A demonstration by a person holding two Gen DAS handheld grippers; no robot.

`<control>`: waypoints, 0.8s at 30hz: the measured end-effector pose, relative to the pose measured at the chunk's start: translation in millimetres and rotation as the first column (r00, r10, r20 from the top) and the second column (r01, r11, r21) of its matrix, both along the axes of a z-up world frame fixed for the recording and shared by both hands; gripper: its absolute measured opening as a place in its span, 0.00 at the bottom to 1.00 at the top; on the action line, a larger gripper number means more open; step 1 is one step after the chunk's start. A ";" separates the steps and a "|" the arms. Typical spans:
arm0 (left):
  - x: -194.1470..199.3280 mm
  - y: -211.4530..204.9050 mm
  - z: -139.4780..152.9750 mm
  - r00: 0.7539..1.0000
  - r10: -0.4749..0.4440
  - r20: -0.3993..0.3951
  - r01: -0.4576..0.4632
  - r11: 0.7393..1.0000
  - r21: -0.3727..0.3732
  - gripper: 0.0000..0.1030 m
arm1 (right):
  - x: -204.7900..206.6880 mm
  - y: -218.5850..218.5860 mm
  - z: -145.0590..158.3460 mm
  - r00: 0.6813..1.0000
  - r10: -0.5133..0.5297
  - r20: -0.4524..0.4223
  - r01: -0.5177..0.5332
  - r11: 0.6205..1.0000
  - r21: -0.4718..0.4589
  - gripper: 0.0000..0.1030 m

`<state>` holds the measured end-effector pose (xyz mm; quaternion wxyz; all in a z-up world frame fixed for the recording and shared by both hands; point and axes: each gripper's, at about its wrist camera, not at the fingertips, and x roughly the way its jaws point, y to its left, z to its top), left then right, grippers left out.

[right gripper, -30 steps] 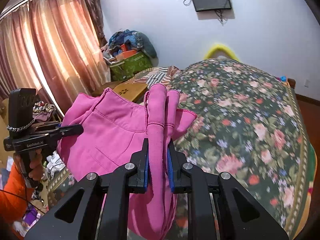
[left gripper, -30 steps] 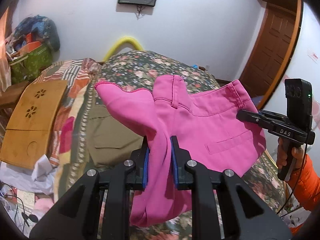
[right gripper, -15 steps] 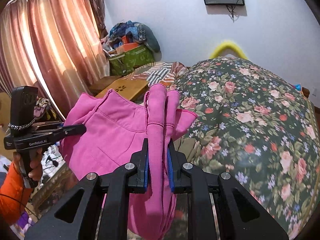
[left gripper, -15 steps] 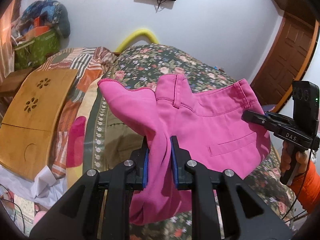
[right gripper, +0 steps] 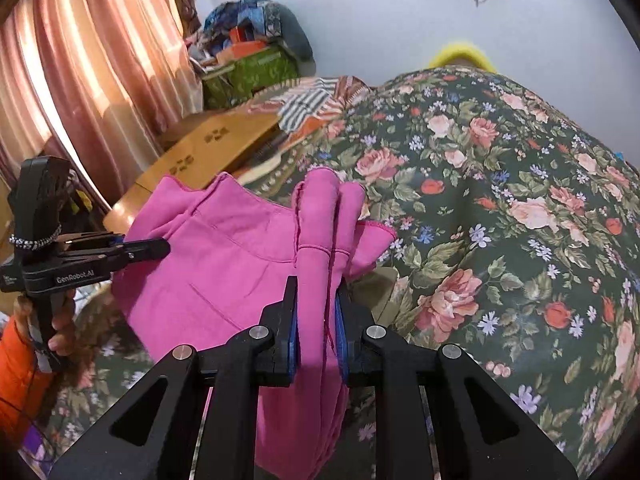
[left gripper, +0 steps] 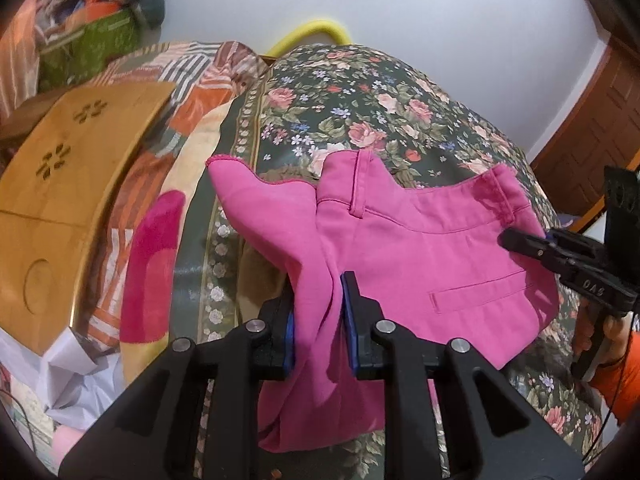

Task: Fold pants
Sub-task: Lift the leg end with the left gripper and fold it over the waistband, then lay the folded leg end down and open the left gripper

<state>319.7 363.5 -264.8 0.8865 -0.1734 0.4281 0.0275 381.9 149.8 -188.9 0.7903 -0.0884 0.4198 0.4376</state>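
Bright pink pants (left gripper: 420, 248) hang stretched between both grippers above a floral bed cover (left gripper: 360, 100). My left gripper (left gripper: 318, 300) is shut on a bunched edge of the pants, and fabric droops below it. My right gripper (right gripper: 316, 304) is shut on the folded waistband end of the pants (right gripper: 224, 264). In the left wrist view the right gripper (left gripper: 516, 240) shows at the far right, pinching the waistband corner. In the right wrist view the left gripper (right gripper: 160, 246) shows at the left, holding the other edge. A belt loop and a back pocket face up.
A wooden lap tray (left gripper: 68, 184) lies left of the bed on striped bedding (left gripper: 192, 64). A pile of bags and clothes (right gripper: 256, 52) stands at the back by the pink curtains (right gripper: 80, 60). A brown door (left gripper: 600, 120) is at the right. An olive garment (right gripper: 376, 280) lies under the pants.
Both grippers have moved forward and down over the bed with the pants held between them. The grip on the fabric is unchanged.
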 end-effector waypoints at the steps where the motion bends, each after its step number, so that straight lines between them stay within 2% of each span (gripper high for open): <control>1: 0.2 2.4 -1.3 1.000 0.003 0.001 -0.003 1.000 -0.009 0.23 | 1.3 0.8 -3.1 1.000 -0.001 0.002 0.001 1.000 -0.009 0.15; 8: -4.4 9.9 -5.0 0.998 0.052 -0.029 -0.052 0.999 0.004 0.48 | 6.9 -2.4 -19.3 1.000 -0.009 -0.005 0.009 0.998 -0.064 0.24; 11: -8.9 12.7 -2.7 0.996 0.077 -0.039 -0.077 0.997 0.012 0.48 | 8.2 -5.1 -23.7 1.000 -0.010 0.006 0.011 0.994 -0.111 0.35; 16: -20.1 12.1 8.6 0.992 0.112 -0.051 -0.108 0.991 0.074 0.48 | 15.7 -27.0 -11.2 0.997 -0.067 0.046 0.073 0.988 -0.138 0.36; 19: -29.0 2.4 25.9 0.993 0.116 -0.033 -0.111 0.986 0.123 0.48 | 14.5 -40.0 4.0 0.993 -0.094 0.074 0.103 0.986 -0.129 0.36; 24: -54.3 -24.3 73.9 0.993 0.100 0.058 -0.107 0.985 0.137 0.48 | -6.6 -58.9 45.4 0.986 -0.104 0.133 0.114 0.991 -0.071 0.36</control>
